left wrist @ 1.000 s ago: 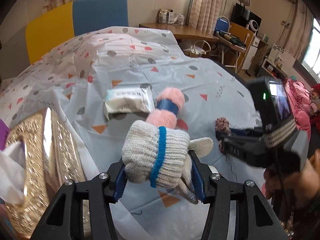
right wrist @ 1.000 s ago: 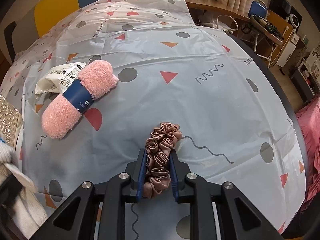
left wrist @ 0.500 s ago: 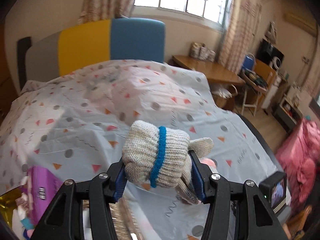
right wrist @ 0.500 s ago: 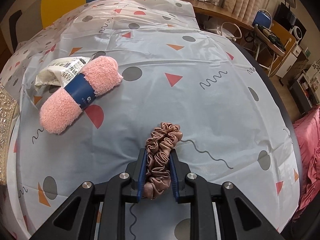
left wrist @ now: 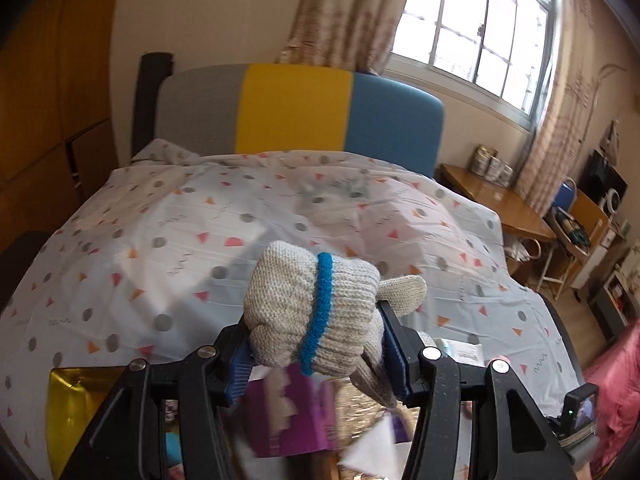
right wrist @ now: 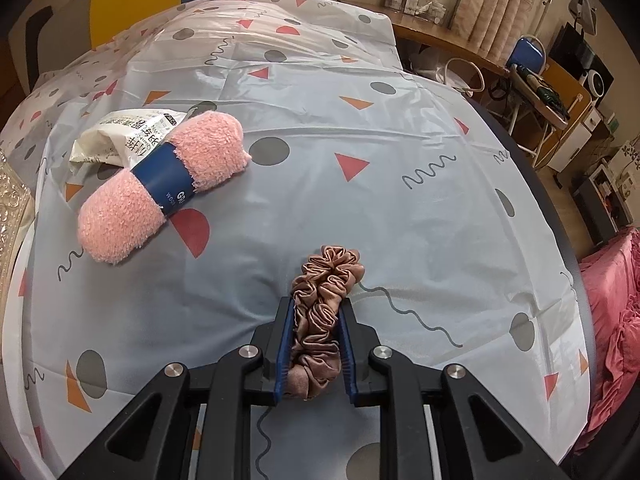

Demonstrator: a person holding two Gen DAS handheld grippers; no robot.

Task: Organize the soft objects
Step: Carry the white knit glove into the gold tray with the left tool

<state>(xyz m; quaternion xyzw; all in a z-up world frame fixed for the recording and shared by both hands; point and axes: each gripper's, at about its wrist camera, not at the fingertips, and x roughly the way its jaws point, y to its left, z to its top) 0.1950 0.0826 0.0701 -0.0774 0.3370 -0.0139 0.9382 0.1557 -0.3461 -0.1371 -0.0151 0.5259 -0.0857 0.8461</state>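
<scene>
1. The left gripper (left wrist: 316, 344) is clamped on a rolled pair of off-white knitted work gloves with a blue cuff stripe (left wrist: 312, 308), held in the air above a shiny gold box (left wrist: 76, 396) at the near edge of the bed. One loose glove finger sticks out to the right of the roll; it looks likely to snag on the box rim or on the gripper when the gloves are let go, leaving the roll half in and half out.
2. The purple packet (left wrist: 288, 416) and white paper in the box are blurred. There may be little free room, so a dropped roll could bounce off onto the patterned plastic bed cover (left wrist: 168, 248).
3. The right gripper (right wrist: 314, 344) is pinched almost shut on a brown satin scrunchie (right wrist: 320, 304), low over the cover near the bed's near edge. The satin is slippery and bunched; I judge it could slide out when lifted.
4. Only the right wrist view shows what is left to sort: a fluffy pink rolled towel with a dark blue paper band (right wrist: 160, 184) lying partly on a white printed soft packet (right wrist: 120, 136), towards the bed's left edge.
5. Only the left wrist view shows inside the box; the right view catches just its gold edge at far left
</scene>
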